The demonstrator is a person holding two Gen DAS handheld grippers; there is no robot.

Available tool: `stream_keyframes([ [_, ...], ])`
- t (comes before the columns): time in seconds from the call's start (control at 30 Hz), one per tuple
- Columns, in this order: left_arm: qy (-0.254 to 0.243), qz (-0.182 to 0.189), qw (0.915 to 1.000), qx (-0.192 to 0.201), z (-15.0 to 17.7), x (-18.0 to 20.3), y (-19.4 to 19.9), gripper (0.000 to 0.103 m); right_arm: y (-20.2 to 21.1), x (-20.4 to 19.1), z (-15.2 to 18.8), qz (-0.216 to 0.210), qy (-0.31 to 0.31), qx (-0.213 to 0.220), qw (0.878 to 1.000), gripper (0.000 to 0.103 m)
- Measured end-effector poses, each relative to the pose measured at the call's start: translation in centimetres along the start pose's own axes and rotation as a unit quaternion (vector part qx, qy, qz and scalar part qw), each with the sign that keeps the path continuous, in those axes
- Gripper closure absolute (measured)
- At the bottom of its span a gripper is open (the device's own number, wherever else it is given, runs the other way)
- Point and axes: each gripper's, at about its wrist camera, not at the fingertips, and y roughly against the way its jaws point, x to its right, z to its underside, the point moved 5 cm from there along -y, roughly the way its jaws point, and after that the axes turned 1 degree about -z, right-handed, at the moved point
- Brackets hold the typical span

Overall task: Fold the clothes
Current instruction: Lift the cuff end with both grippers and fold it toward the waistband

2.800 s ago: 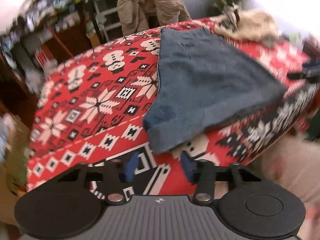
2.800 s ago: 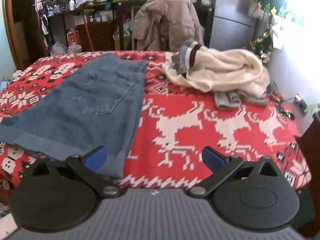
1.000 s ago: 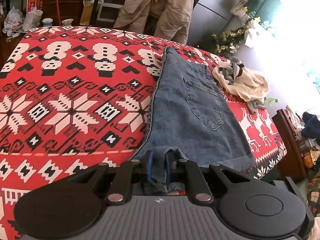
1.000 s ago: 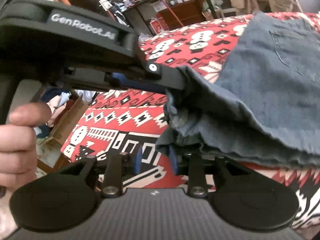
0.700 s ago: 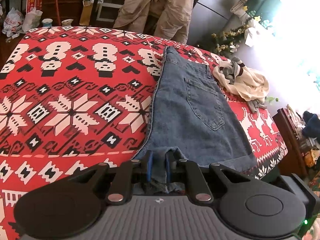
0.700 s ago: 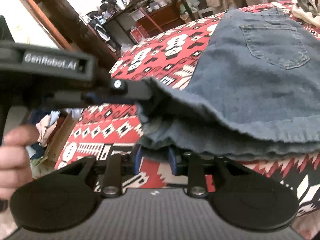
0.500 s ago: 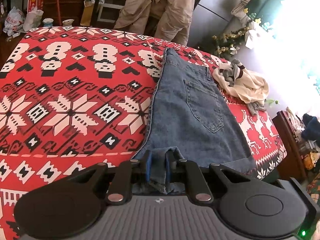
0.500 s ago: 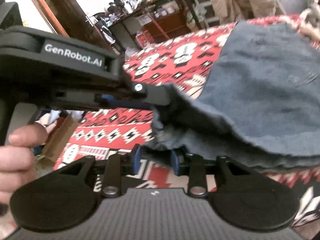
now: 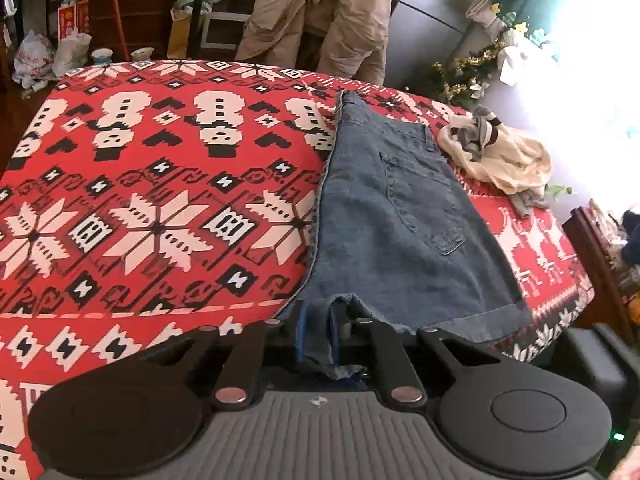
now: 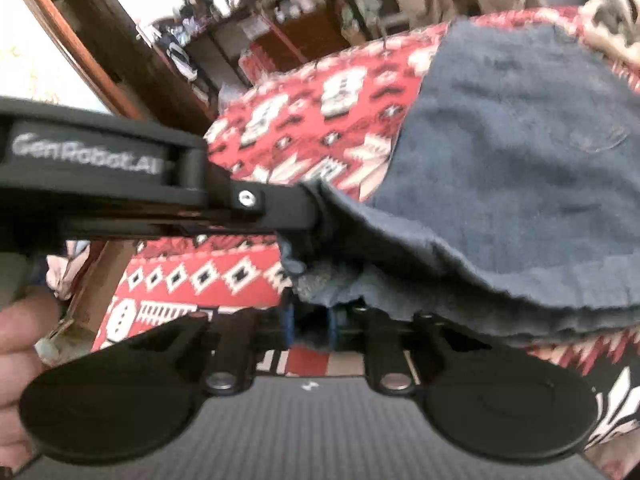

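Blue denim shorts (image 9: 400, 216) lie flat on the bed's red patterned blanket (image 9: 160, 200), back pocket up. My left gripper (image 9: 318, 332) is shut on the near left corner of the hem, with a fold of denim pinched between its blue pads. In the right wrist view the shorts (image 10: 520, 160) are lifted at that corner, and the left gripper (image 10: 314, 216) comes in side-on from the left. My right gripper (image 10: 310, 324) sits just below it, its jaws closing on a bunch of the hem that hangs between the pads.
A cream sweater with grey socks (image 9: 500, 156) lies at the bed's far right. A tan jacket (image 9: 320, 16) hangs over a chair behind the bed. Dark wooden furniture (image 9: 600, 264) stands at the right. A person's hand (image 10: 20, 340) holds the left gripper.
The right gripper's pads have drawn closer together around the hanging hem, and its view has shifted slightly. The left gripper has kept its hold and its place.
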Motion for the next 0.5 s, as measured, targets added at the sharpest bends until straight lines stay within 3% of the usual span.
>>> stream_keyframes([
  [0.3, -0.007, -0.008, 0.9999, 0.013, 1.0, -0.2, 1.6, 0.099, 3.4, -0.8, 1.0, -0.013, 0.033, 0.001, 0.999, 0.093],
  [0.47, 0.02, -0.009, 0.9998, -0.003, 4.3, -1.2, 1.6, 0.099, 2.9, -1.3, 2.3, 0.003, 0.064, -0.003, 0.998, 0.093],
  [0.5, 0.026, -0.01, 0.9996, -0.006, 5.0, -1.4, 1.6, 0.099, 2.9, -1.5, 2.6, -0.006, 0.069, -0.009, 0.998, 0.099],
])
